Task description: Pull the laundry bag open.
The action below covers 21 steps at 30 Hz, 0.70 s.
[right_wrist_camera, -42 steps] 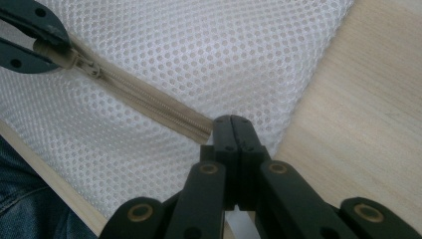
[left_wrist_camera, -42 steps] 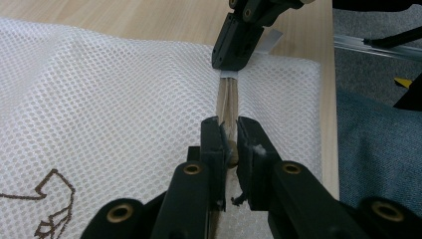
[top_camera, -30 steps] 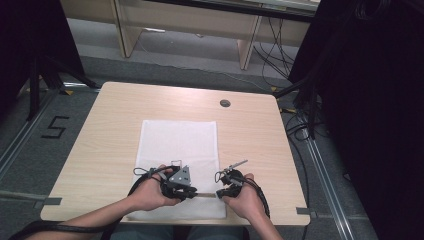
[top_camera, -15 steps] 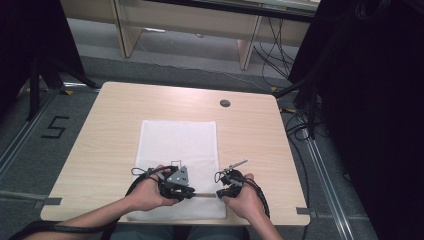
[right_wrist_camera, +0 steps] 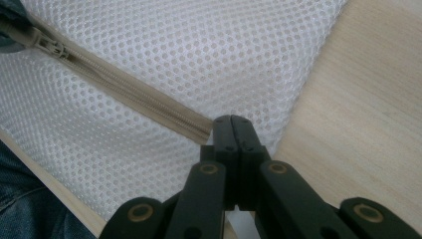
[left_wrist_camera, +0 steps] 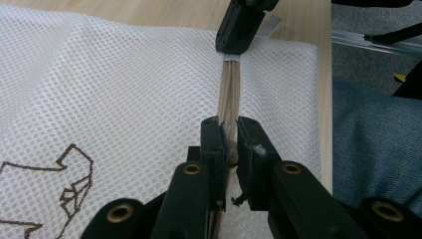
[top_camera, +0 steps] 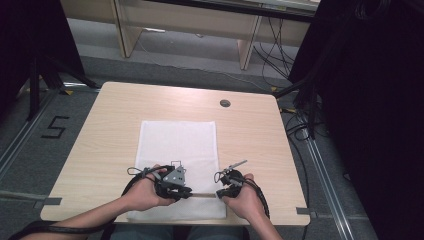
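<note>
**Both grippers pinched on the mesh bag's zipper**

The left gripper [left_wrist_camera: 228, 130] has its jaws closed narrowly on the zipper pull [left_wrist_camera: 231, 149] of the beige zipper [left_wrist_camera: 229, 94], which runs straight away from it to the right gripper [left_wrist_camera: 242, 27] at the zipper's far end. The right gripper [right_wrist_camera: 232, 123] has its jaws pressed fully together on the zipper's end [right_wrist_camera: 201, 128], at the bag's edge.

In the high view the left hand [top_camera: 145, 192] and right hand [top_camera: 243, 196] face each other, the forearms entering from the bottom edge. The white mesh bag [top_camera: 178, 145] lies flat on the wooden table [top_camera: 250, 130], its zipper side nearest the person.
</note>
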Each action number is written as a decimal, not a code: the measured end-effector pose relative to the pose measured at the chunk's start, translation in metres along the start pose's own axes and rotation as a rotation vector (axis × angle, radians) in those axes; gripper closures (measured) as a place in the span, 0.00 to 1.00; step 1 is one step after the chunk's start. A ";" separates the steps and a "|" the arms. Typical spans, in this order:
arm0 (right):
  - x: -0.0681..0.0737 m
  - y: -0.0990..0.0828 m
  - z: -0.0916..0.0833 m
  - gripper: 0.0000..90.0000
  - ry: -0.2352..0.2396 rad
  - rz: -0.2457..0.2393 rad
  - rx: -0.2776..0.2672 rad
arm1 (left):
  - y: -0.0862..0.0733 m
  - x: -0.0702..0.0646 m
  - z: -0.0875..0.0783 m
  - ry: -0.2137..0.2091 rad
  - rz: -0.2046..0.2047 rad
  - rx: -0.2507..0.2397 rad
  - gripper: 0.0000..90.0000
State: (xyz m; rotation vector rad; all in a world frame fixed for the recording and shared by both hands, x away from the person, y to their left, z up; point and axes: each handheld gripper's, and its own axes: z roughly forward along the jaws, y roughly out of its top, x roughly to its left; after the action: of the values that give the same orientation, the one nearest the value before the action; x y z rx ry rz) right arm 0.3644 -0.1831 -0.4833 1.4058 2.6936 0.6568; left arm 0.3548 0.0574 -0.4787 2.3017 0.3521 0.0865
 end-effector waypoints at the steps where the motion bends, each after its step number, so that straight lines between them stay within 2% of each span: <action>1: 0.000 0.000 0.000 1.00 0.000 0.000 0.000 | 0.000 0.001 -0.001 -0.004 -0.002 -0.001 0.91; 2: 0.000 0.000 0.000 1.00 0.000 0.000 0.000 | 0.000 0.002 -0.002 0.003 0.011 0.009 0.91; 4: 0.000 0.000 0.000 1.00 -0.001 -0.001 0.000 | -0.002 0.001 -0.003 -0.002 -0.008 0.001 0.91; 5: 0.002 0.000 0.000 1.00 0.006 0.020 0.005 | -0.003 0.001 -0.003 -0.002 -0.008 -0.006 0.91; 7: 0.001 0.000 0.000 1.00 -0.002 0.001 0.001 | -0.003 0.001 -0.003 0.002 -0.008 0.003 0.91; 8: 0.001 0.000 0.000 1.00 -0.008 0.007 0.007 | -0.003 0.001 -0.003 0.003 0.000 0.001 0.91; 9: 0.002 0.000 0.000 1.00 -0.009 0.010 0.007 | -0.004 0.001 -0.003 0.001 -0.012 -0.005 0.91; 16: 0.002 0.000 0.000 1.00 -0.008 0.009 0.010 | -0.004 0.001 -0.004 -0.001 -0.010 -0.005 0.91; 20: 0.002 0.000 0.000 1.00 -0.009 0.011 0.007 | -0.003 0.001 -0.004 0.000 -0.005 0.000 0.91; 21: 0.002 0.000 0.000 1.00 -0.009 0.010 0.008 | -0.004 0.002 -0.005 0.005 0.008 0.011 0.91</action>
State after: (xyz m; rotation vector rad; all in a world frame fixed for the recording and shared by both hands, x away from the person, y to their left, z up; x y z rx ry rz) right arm 0.3634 -0.1816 -0.4828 1.4212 2.6866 0.6395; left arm 0.3546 0.0635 -0.4780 2.3142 0.3469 0.0947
